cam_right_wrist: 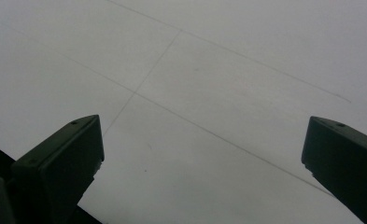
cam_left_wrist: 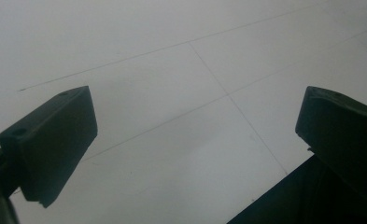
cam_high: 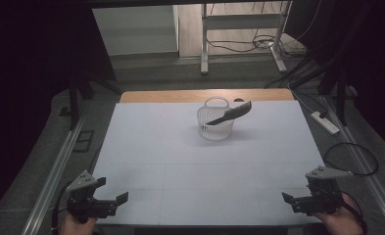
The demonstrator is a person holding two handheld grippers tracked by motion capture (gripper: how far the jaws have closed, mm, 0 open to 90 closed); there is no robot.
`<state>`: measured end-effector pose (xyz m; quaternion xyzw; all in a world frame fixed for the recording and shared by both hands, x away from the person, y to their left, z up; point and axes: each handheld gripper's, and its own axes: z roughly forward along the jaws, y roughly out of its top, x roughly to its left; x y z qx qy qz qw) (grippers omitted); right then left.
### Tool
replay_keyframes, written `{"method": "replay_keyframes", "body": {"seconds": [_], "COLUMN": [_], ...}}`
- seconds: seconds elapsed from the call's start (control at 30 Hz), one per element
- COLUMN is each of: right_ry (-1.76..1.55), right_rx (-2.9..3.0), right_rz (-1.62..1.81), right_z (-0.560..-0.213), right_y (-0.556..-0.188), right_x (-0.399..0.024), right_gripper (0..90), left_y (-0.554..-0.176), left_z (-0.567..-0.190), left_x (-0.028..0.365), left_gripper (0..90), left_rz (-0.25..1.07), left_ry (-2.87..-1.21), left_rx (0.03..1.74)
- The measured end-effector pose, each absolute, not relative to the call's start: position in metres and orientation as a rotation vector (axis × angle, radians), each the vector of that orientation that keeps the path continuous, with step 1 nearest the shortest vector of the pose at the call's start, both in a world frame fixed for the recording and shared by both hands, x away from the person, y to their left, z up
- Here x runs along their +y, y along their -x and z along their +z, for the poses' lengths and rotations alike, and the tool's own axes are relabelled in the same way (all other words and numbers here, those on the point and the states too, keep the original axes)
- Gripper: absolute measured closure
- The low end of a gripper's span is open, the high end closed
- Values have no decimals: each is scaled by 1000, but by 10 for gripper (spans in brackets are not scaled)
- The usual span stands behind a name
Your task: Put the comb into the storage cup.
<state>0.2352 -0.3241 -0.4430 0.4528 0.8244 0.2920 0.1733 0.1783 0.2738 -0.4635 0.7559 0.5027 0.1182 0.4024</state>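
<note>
A small white slatted basket point(cam_high: 215, 124) stands at the far middle of the white table point(cam_high: 180, 166). A dark comb point(cam_high: 230, 113) rests in it, tilted, its upper end sticking out over the right rim. At the near left corner my left gripper point(cam_high: 112, 191) is open, nothing between its jaws. My right gripper point(cam_high: 294, 198) sits at the near right corner, also open and empty. In the left gripper view the left gripper point(cam_left_wrist: 195, 126) looks down on bare white table point(cam_left_wrist: 181, 70); the right gripper point(cam_right_wrist: 202, 149) hangs likewise over bare table point(cam_right_wrist: 218, 70) in the right gripper view.
A wooden strip point(cam_high: 204, 95) runs along the table's far edge. Metal rails point(cam_high: 58, 166) flank both sides. A power strip point(cam_high: 325, 122) and a looped cable point(cam_high: 351, 159) lie on the floor at the right. A white metal frame point(cam_high: 241, 34) stands beyond the table.
</note>
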Motion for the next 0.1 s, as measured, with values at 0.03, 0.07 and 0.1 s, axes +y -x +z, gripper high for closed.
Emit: {"method": "replay_keyframes", "body": {"seconds": [0.03,0.07,0.1], "right_ry": [-1285,-1285,-1282], "right_rx": [2349,2349,2354], "right_rz": [817,817,808], "right_z": [-444,-444,-444], "right_y": [-235,-235,-235], "right_x": [-324,-324,-323], "right_gripper": [0,0,0], "left_y": [-178,-179,-179], "left_z": [-463,-463,-463], "left_x": [274,273,273], "left_gripper": [0,0,0], "left_rz": [299,299,299], "left_ry": [-1912,-1914,-1914], "left_rx": [1270,1269,1268]}}
